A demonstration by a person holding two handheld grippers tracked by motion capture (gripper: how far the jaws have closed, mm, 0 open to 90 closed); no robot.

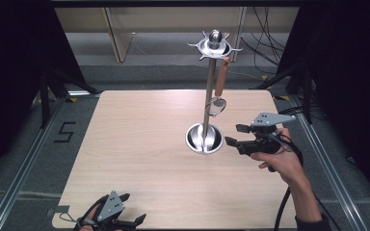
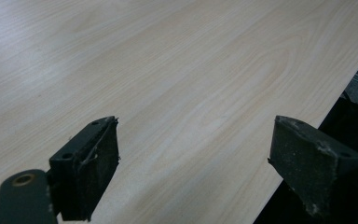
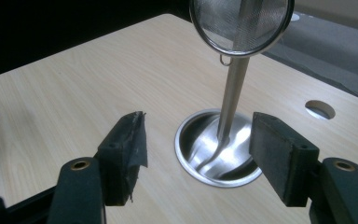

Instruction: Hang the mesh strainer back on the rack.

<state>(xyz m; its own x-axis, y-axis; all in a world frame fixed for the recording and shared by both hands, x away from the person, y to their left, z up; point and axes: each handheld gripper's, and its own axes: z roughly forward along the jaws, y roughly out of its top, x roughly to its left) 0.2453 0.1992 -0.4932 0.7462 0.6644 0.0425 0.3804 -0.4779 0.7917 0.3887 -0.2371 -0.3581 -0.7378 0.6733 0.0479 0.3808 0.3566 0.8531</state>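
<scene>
A steel utensil stand (image 1: 207, 96) rises from a round dish base (image 1: 204, 138) in the middle right of the table, with a hook ring and ball (image 1: 215, 45) on top. A mesh strainer (image 1: 217, 107) with a wooden handle (image 1: 220, 79) hangs from one hook, free of both grippers. My right gripper (image 1: 233, 134) stands open just right of the base, with nothing between its fingers. In the right gripper view the gripper (image 3: 198, 144) faces the base (image 3: 200, 163) and pole (image 3: 233, 93), with the strainer (image 3: 240, 23) above. My left gripper (image 1: 134, 208) is open at the table's near edge, over bare wood (image 2: 193, 154).
The light wooden table (image 1: 139, 144) ends close to the left gripper's right jaw (image 2: 307, 158). A round hole (image 3: 320, 109) is cut in the tabletop beyond the base. Dark tripod legs and cables stand on the floor around the table (image 1: 289, 72).
</scene>
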